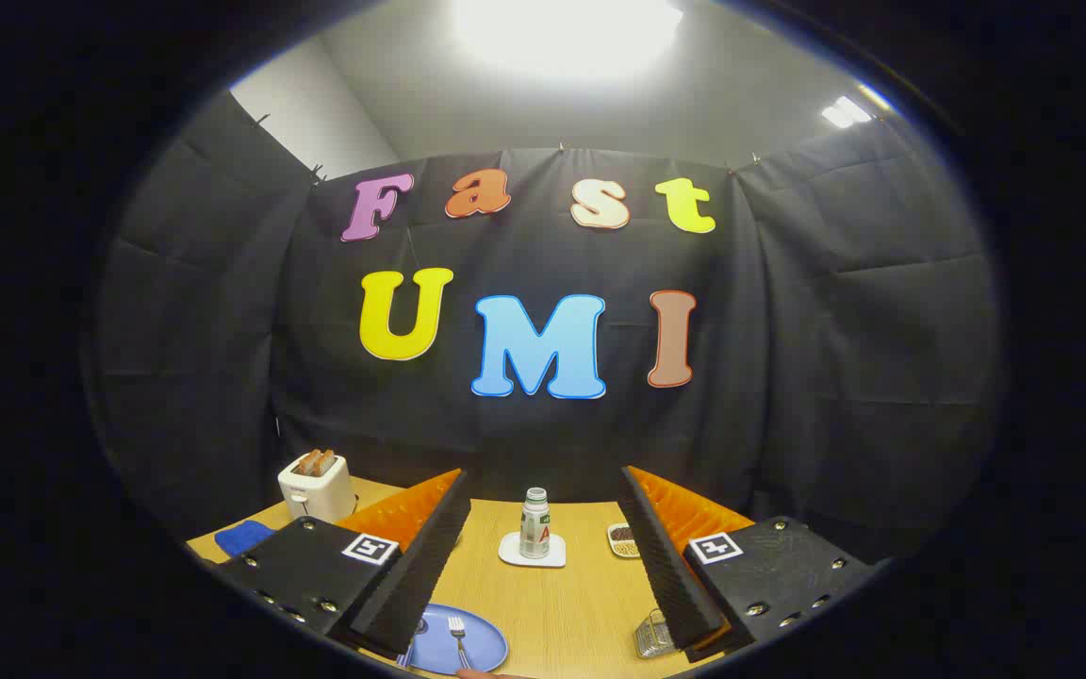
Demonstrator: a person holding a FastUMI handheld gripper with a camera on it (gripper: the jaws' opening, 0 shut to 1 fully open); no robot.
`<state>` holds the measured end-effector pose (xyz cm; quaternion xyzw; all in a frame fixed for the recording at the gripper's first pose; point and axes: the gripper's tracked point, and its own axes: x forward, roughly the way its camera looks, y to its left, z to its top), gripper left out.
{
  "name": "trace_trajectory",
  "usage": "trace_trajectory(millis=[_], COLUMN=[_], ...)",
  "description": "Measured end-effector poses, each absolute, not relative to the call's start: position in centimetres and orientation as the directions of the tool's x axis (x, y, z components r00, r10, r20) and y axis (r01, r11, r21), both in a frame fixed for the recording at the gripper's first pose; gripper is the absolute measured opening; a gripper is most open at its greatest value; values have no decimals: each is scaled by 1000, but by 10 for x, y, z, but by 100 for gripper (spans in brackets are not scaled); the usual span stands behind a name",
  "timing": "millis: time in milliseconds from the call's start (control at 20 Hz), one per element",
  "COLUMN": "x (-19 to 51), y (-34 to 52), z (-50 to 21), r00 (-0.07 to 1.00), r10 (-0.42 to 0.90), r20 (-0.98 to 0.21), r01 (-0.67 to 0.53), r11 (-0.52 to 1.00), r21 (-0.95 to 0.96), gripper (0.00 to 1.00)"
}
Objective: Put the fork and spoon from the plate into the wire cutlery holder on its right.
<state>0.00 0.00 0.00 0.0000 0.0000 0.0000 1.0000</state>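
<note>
My gripper (543, 490) is held high above the wooden table (567, 604), fingers wide apart with nothing between them. Below the left finger lies a blue plate (482, 641) with a fork (458, 639) on it, tines pointing away from me. A second utensil handle (405, 657) peeks out beside the left finger; I cannot tell whether it is the spoon. The wire cutlery holder (653, 636) stands to the plate's right, partly hidden behind the right finger.
A small bottle (534, 524) stands on a white coaster (532, 552) at the table's far middle. A small dish (622, 539) sits to its right. A white toaster (317, 487) with bread and a blue cloth (243, 537) are at the far left.
</note>
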Motion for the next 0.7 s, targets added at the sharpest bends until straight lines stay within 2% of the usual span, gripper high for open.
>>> trace_trajectory(millis=[350,700], x=[-4,-6], y=[5,13], z=[7,-3], r00=[1000,999], r10=[21,46], r20=[23,-14], r01=[-21,-46], r11=[1000,999], r21=[18,-8], gripper=[96,96])
